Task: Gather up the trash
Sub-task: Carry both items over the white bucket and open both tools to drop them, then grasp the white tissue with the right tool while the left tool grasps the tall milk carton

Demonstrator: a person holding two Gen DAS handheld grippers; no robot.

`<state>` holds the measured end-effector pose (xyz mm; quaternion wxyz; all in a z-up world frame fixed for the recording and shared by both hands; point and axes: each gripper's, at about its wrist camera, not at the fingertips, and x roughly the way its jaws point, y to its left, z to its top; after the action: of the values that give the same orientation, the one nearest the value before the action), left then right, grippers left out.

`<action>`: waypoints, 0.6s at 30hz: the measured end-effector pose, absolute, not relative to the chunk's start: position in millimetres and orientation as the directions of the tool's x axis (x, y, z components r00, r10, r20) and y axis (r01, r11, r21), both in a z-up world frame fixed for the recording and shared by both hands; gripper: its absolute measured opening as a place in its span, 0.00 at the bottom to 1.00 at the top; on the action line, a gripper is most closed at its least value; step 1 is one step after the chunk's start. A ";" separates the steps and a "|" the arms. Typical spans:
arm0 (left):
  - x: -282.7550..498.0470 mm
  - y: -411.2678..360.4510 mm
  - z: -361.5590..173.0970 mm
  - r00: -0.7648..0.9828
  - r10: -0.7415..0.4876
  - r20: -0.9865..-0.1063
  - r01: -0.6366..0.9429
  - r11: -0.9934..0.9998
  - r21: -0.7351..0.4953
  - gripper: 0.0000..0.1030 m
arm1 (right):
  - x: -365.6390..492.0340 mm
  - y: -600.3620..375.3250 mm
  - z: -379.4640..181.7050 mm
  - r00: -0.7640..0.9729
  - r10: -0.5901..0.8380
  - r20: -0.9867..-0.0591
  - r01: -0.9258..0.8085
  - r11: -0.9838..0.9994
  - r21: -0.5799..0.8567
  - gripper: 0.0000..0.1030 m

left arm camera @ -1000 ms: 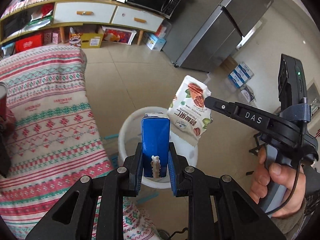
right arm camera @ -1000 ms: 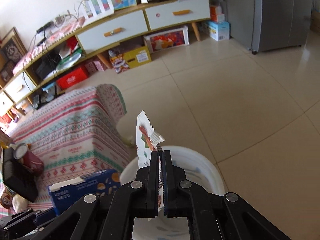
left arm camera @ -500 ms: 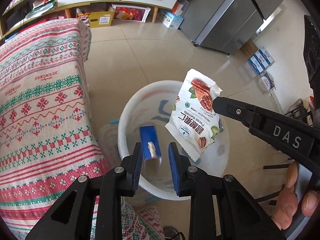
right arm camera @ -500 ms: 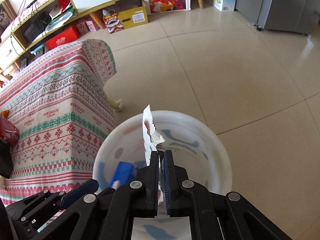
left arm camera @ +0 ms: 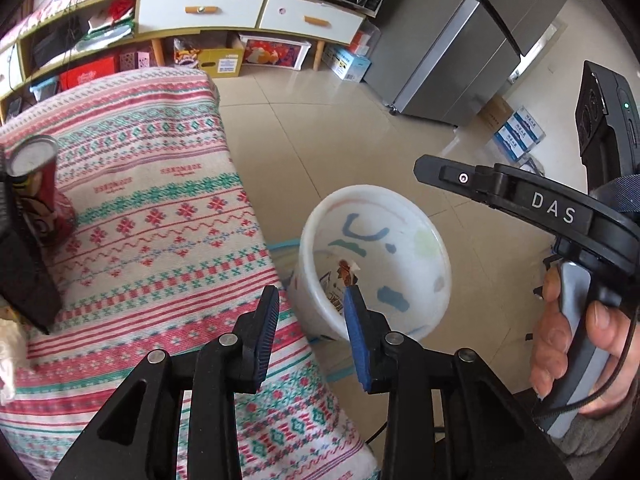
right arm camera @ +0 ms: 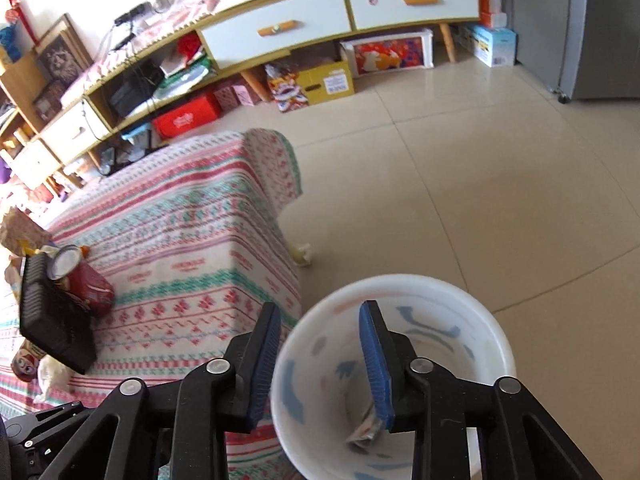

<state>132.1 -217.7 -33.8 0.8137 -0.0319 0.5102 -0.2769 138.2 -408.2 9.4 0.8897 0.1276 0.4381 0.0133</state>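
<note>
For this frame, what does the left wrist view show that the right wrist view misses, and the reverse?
Only the left wrist view shows the right tool from outside, the hand holding it, and the snack wrapper clearly inside the bin.

Only the right wrist view shows the crumpled scrap on the floor by the table corner.

Both show the white bin, the patterned tablecloth, the red can, the black box, and open, empty tool fingers.

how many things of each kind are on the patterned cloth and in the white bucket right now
red cans: 1
black boxes: 1
snack wrappers in the white bucket: 1
white buckets: 1
other items at the cloth's far left edge: too cut off to count
total: 4
</note>
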 end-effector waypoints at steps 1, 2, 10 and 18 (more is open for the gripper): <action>129.1 -208.2 -27.7 0.337 -0.478 -0.811 0.418 0.848 -0.326 0.35 | 137.4 -401.8 13.8 0.632 0.142 -0.762 0.071 0.968 0.239 0.44; 127.0 -198.8 -21.4 0.349 -0.472 -0.810 0.416 0.852 -0.317 0.35 | 136.8 -396.0 17.8 0.646 0.148 -0.749 0.055 0.969 0.239 0.45; 118.3 -94.1 32.1 0.467 -0.442 -0.766 0.344 0.889 -0.303 0.35 | 134.6 -345.6 37.4 0.710 0.265 -0.652 -0.095 0.954 0.284 0.47; 140.3 24.3 46.9 0.594 -0.344 -0.728 0.113 0.931 -0.348 0.44 | 131.4 -284.5 35.6 0.674 0.392 -0.626 -0.240 0.918 0.316 0.59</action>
<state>140.3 24.3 46.9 0.8826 -0.1337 0.4318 -0.1293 131.4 -284.5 35.6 0.9090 0.1041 0.3641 0.1739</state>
